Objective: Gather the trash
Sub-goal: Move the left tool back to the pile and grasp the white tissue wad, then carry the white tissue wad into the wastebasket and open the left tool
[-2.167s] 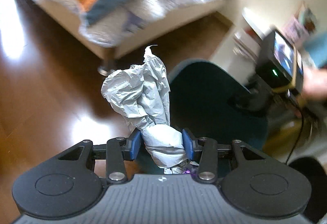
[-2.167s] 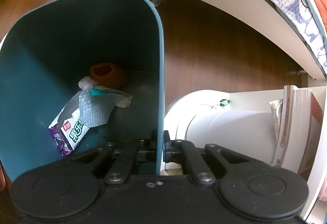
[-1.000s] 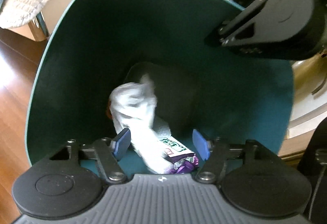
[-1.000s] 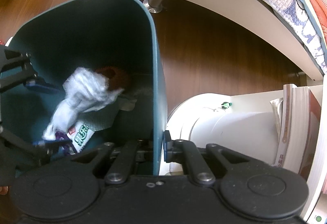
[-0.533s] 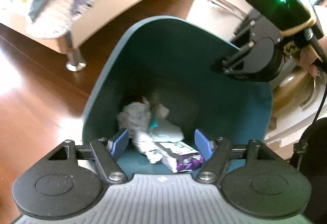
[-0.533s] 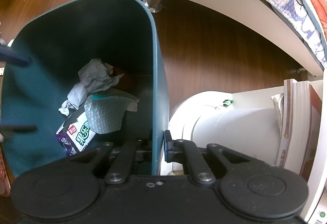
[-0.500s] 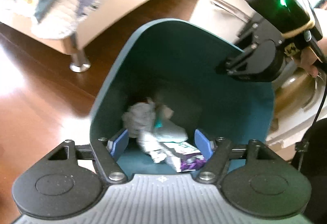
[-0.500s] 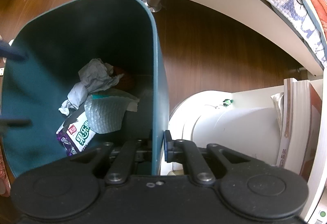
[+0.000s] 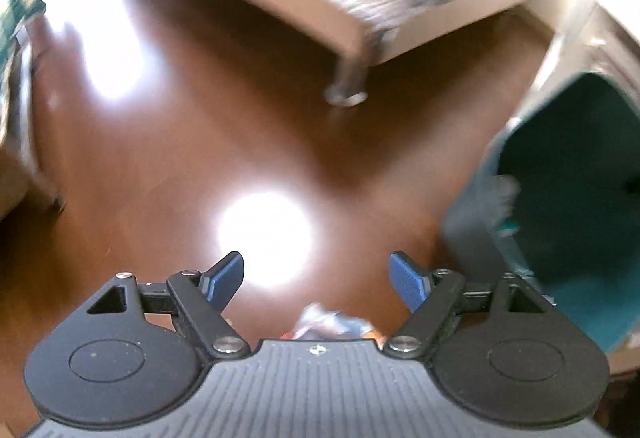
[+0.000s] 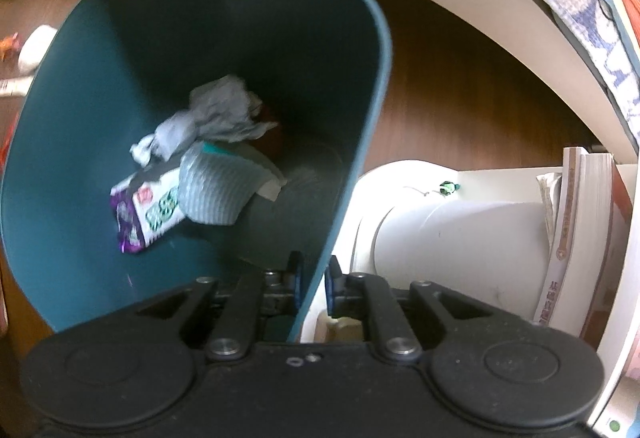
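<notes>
Wooden floor [image 9: 160, 166], left tongs [image 9: 316, 276] spread wide and empty, right tongs [image 10: 313, 282] clamped on teal bin [image 10: 360, 142] wall.

1. We see the teal trash bin [image 10: 72, 238] tilted, its open mouth facing us.
2. Inside it, crumpled grey paper [image 10: 218, 116] lies on a ribbed grey wrapper [image 10: 212, 190].
3. A purple-and-white snack packet [image 10: 146, 208] lies just beside them.
4. We see white litter [image 10: 36, 46] on the floor beyond the bin.

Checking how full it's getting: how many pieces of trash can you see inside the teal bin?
4: crumpled grey paper on top, ribbed grey packaging below, purple-and-white wrapper left, a brown item behind. More may be hidden underneath.
</notes>
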`<control>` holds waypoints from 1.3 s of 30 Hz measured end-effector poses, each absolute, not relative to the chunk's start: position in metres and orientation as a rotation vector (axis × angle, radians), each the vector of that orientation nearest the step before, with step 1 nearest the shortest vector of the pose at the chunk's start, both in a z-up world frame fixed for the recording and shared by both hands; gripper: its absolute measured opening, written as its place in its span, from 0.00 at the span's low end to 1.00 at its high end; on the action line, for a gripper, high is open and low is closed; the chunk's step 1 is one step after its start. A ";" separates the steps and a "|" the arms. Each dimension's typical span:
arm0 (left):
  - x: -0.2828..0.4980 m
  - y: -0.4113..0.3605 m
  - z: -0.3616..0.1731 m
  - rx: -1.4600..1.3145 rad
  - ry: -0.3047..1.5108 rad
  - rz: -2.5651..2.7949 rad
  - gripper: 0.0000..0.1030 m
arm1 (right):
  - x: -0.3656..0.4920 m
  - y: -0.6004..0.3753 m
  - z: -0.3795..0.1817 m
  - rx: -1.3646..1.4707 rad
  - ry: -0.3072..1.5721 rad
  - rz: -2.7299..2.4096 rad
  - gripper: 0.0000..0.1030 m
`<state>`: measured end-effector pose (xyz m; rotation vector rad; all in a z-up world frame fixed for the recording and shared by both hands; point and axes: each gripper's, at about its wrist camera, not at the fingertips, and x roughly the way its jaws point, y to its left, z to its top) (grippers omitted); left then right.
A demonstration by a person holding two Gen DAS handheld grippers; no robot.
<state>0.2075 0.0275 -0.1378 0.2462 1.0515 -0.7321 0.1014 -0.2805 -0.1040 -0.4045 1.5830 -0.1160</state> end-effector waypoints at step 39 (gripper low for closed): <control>0.263 0.087 -0.364 0.082 1.452 -0.235 0.64 | 0.085 -0.272 -0.104 -0.400 1.603 -0.155 0.13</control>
